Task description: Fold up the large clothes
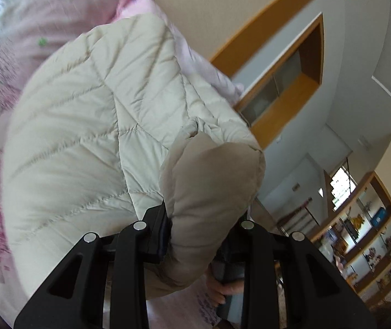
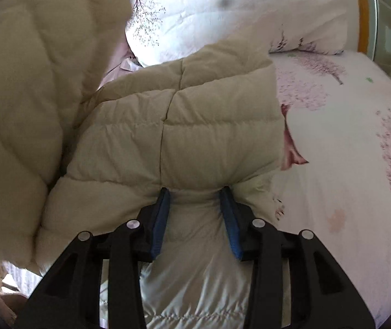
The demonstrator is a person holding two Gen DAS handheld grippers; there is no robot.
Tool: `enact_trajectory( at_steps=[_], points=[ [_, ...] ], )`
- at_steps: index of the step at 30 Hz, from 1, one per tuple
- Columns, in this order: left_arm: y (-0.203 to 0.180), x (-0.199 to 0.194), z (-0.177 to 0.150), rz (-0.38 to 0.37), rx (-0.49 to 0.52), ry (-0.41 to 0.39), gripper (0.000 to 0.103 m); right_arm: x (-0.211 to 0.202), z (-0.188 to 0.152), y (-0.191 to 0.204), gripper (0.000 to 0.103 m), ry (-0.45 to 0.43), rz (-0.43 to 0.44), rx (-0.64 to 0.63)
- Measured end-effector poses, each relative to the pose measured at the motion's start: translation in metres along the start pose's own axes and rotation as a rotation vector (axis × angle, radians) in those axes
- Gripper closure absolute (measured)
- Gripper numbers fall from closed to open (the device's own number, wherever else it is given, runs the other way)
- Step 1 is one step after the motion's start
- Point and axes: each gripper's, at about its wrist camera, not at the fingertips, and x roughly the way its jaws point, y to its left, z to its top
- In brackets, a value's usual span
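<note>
A beige quilted down jacket (image 1: 85, 126) lies spread over a bed in the left wrist view. My left gripper (image 1: 195, 235) is shut on a puffy folded edge of it, which bulges up between the black fingers (image 1: 157, 233) and hides the right pad. In the right wrist view the same jacket (image 2: 195, 126) lies folded across the sheet, with a raised flap at the left. My right gripper (image 2: 194, 200) has its blue pads (image 2: 161, 219) pressed into a bunched hem, and creases radiate from the pinch. The shiny pale lining shows below the pads.
The pink floral bed sheet (image 2: 346, 164) stretches right of the jacket, with a patterned pillow (image 2: 222, 13) behind it and a wooden headboard (image 2: 365, 13) at the far right. In the left wrist view a hand (image 1: 220, 290) grips a dark handle; wooden shelves (image 1: 365, 233) line the wall.
</note>
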Motion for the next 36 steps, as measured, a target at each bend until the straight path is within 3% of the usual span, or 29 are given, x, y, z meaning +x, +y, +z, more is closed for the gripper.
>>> enact_trajectory(
  at_steps=[10,15,17,19,22,27,29,34,36],
  points=[
    [-0.004,0.044,-0.017,-0.012,0.015,0.136,0.074,0.001,0.006,-0.017,0.064,0.006,0.063,-0.013],
    [-0.004,0.058,-0.026,0.023,0.027,0.201,0.073,-0.034,-0.004,-0.04,0.063,-0.049,-0.021,-0.026],
    [-0.009,0.062,-0.031,0.052,0.059,0.225,0.073,-0.053,-0.004,-0.06,0.057,-0.086,-0.105,0.019],
    [-0.016,0.067,-0.036,0.097,0.125,0.241,0.07,-0.072,-0.002,-0.079,0.057,-0.128,-0.13,0.09],
    [-0.032,0.072,-0.045,0.157,0.238,0.256,0.06,-0.096,0.01,-0.092,0.056,-0.184,-0.011,0.166],
    [-0.053,0.082,-0.061,0.233,0.426,0.289,0.039,-0.106,0.043,-0.077,0.036,-0.182,0.284,0.188],
    [-0.06,0.087,-0.066,0.255,0.47,0.303,0.037,-0.101,0.058,-0.069,0.032,-0.15,0.353,0.192],
    [-0.064,0.093,-0.069,0.276,0.513,0.333,0.033,-0.085,0.09,-0.042,0.032,-0.085,0.327,0.14],
    [-0.064,0.094,-0.069,0.286,0.525,0.339,0.033,-0.075,0.104,-0.041,0.039,-0.082,0.305,0.126]
  ],
)
